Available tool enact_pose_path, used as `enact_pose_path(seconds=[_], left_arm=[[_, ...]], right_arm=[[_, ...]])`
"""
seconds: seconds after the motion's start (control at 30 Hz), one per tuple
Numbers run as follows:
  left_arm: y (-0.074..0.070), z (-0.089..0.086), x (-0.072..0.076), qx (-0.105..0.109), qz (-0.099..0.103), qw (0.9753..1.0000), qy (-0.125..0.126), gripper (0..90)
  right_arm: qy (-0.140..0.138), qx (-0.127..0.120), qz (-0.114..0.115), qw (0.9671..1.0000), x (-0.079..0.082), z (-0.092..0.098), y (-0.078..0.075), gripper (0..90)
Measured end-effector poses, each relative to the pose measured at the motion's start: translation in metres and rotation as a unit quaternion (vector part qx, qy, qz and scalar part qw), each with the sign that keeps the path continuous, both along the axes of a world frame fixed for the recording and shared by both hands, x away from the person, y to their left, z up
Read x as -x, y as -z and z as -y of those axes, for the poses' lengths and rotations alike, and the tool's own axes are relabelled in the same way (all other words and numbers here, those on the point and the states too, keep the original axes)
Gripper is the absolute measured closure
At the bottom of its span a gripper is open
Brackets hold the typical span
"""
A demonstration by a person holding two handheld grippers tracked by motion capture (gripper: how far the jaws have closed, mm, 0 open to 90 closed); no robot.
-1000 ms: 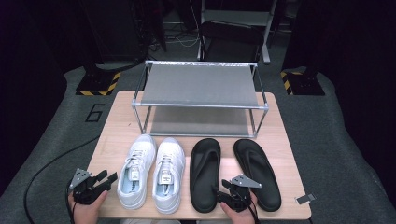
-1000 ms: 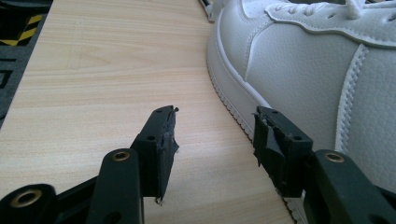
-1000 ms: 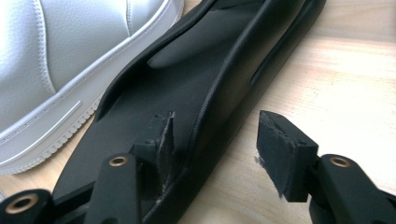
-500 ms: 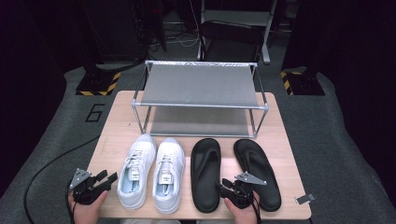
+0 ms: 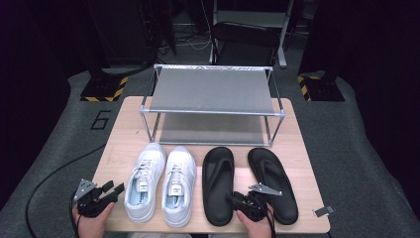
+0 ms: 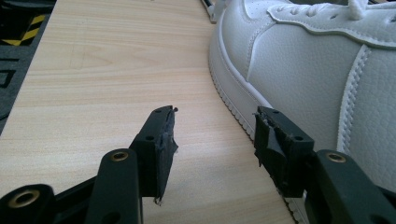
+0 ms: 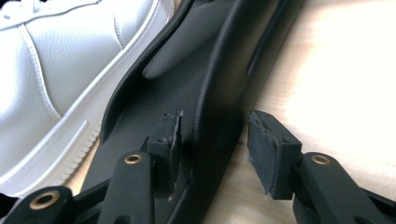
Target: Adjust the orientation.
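**Jaws astride the sandal's edge, sneaker side waiting**

Four pieces of footwear lined up toes-first toward the two-tier metal rack point(image 5: 213, 101) at 12 o'clock on the wooden table point(image 5: 119, 134), presumably staged for shelving. From 9 to 3 o'clock: left white sneaker point(image 5: 143, 181), right white sneaker point(image 5: 177, 183), left black sandal point(image 5: 218, 183), right black sandal point(image 5: 272, 183). Both rack shelves bare.

Right gripper point(image 5: 237, 199) at roughly 6 o'clock, angled toward 10 o'clock at the heel of the left black sandal. Jaws wide apart and straddling the sandal's raised side wall near the heel: in the right gripper view one pad point(image 7: 170, 140) inside on the footbed, the other pad point(image 7: 264, 149) outside over the table, the rim point(image 7: 219, 116) between them. Nothing pinched yet; clear gap on the outer side. Placement sensible, likely a clamp on the stiff edge, since the flat sole offers little else to bite.

Left gripper point(image 5: 113, 189) at about 7 o'clock, just beside the outer heel flank of the left white sneaker point(image 6: 303, 70). Jaws open about halfway, holding nothing; one fingertip point(image 6: 275, 140) close against the sneaker's sole edge, whether touching hard to tell, the other fingertip point(image 6: 161, 140) over bare wood. Probably parked there ready for the sneaker.
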State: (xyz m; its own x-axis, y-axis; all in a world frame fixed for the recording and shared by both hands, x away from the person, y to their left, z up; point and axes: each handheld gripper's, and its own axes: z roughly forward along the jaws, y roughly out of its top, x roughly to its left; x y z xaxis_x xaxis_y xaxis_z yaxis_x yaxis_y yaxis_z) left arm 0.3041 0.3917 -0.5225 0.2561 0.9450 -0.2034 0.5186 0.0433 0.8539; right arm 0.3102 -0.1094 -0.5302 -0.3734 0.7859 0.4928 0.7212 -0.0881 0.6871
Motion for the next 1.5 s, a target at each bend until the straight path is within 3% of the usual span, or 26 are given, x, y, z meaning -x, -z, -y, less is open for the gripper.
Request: enact_pose_path(seconds=[0.1,0.43,0.87,1.5], left_arm=[[0.0001,0.0003,-0.0001,0.0,0.0,1.0,-0.001,47.8],[-0.0002,0.0004,0.0001,-0.002,0.001,1.0,-0.002,47.9],[-0.0005,-0.0001,0.0003,-0.003,0.003,1.0,-0.004,48.0],[-0.0004,-0.0004,0.0003,-0.003,0.005,1.0,-0.006,48.0]], right_arm=[[0.002,-0.028,-0.019,0.9994,-0.0025,0.0028,0.0037,54.8],[0.004,-0.043,-0.03,0.9986,-0.0026,0.0032,0.0055,55.3],[0.016,-0.085,-0.058,0.9945,-0.0022,0.0098,0.0093,61.7],[0.03,-0.098,-0.054,0.9932,-0.0002,0.0077,0.0104,67.2]])
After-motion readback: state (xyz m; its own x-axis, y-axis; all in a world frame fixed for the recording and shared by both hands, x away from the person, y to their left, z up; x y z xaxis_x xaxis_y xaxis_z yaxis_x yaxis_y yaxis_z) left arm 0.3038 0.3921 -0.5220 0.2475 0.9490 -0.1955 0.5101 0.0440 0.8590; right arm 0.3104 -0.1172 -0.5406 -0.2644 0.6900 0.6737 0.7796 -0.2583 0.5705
